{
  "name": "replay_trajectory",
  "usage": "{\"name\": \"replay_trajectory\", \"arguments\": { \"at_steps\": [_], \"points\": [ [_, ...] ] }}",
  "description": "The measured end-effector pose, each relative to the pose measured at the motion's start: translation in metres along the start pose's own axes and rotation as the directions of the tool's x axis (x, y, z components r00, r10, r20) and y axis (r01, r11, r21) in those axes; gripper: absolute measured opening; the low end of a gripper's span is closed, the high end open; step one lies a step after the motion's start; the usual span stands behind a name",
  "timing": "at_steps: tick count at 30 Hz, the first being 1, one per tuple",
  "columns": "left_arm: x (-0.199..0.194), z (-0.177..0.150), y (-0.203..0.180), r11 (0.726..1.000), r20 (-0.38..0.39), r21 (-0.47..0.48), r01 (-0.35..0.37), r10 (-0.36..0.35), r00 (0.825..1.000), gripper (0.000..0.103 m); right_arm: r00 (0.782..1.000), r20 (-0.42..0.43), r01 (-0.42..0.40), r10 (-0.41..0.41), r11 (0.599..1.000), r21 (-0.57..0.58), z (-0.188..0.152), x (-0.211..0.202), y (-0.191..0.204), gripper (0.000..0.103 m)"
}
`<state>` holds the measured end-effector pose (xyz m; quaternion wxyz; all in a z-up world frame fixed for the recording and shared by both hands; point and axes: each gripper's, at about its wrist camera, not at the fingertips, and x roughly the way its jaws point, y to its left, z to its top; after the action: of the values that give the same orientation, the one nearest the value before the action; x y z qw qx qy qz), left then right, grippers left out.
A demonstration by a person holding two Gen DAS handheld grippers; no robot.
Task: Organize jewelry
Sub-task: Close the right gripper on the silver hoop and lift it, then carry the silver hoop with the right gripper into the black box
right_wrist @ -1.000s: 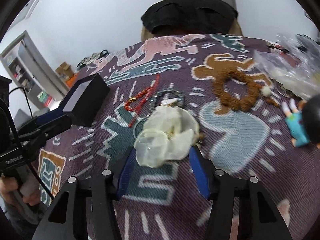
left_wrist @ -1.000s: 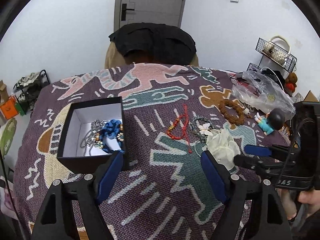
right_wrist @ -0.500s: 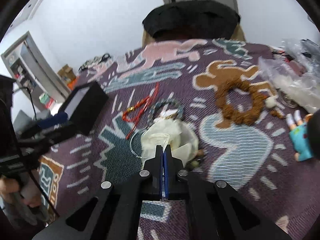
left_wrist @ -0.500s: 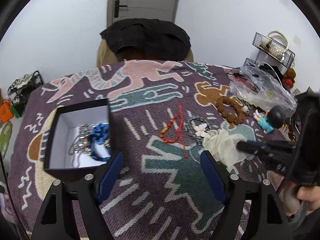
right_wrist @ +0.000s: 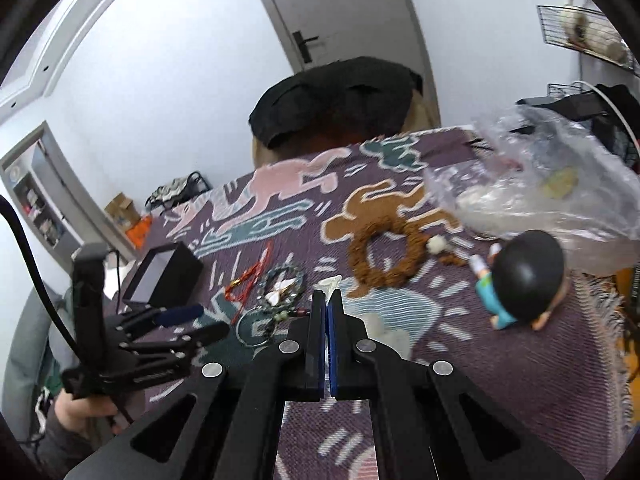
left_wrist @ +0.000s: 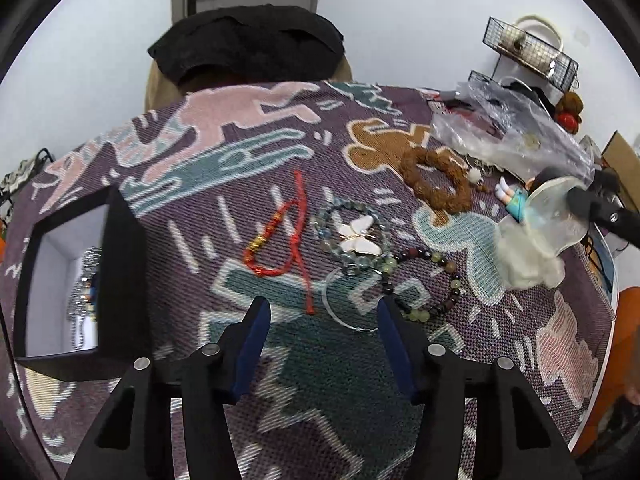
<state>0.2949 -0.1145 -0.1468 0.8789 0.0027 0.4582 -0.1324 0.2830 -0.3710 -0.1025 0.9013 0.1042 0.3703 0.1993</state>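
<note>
Two claws: right claw (right_wrist: 327, 300) clamps white pouch (left_wrist: 532, 240); left claw (left_wrist: 322, 320) closing, empty

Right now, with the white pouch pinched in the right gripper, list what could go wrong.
1. The right gripper pinches only an edge of the sheer white pouch; the thin fabric might slip free.
2. The left gripper, jaws closing, hovers above the thin wire ring, the red cord bracelet and the dark bead bracelet; it could snag the wrong one.
</note>
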Motion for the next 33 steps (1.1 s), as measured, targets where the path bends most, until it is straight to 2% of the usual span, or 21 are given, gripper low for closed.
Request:
{"name": "replay_trajectory", "arguments": {
  "at_steps": [7, 10, 18, 20, 26, 33],
  "points": [
    [0.022, -0.007, -0.018, 0.996, -0.077, 0.084, -0.004, 0.01, 0.997, 0.057, 1.0, 0.017, 0.003, -0.004, 1.0, 0.03, -0.006, -0.013, -0.016, 0.002],
    [0.027, -0.005, -0.026, 0.992, -0.068, 0.122, -0.036, 0.044, 0.997, 0.057, 1.0, 0.021, 0.0, -0.001, 0.999, 0.045, -0.008, -0.016, -0.02, 0.002],
    [0.038, 0.006, -0.037, 0.988, -0.063, 0.148, -0.036, 0.046, 0.997, 0.057, 0.999, 0.033, 0.003, -0.005, 0.998, 0.067, -0.011, -0.024, -0.029, 0.002],
    [0.039, 0.006, -0.038, 0.987, -0.052, 0.155, -0.035, 0.043, 0.998, 0.054, 0.999, 0.033, 0.003, -0.006, 0.997, 0.071, -0.012, -0.025, -0.03, 0.002],
    [0.03, -0.001, -0.031, 0.99, -0.053, 0.138, -0.038, 0.046, 0.998, 0.052, 0.999, 0.036, -0.002, -0.001, 0.997, 0.078, -0.014, -0.028, -0.031, 0.002],
    [-0.009, -0.004, -0.017, 0.995, 0.018, 0.09, -0.043, 0.041, 0.999, 0.052, 0.999, 0.042, -0.024, 0.021, 0.998, 0.063, -0.014, -0.031, -0.022, 0.002]
  ]
}}
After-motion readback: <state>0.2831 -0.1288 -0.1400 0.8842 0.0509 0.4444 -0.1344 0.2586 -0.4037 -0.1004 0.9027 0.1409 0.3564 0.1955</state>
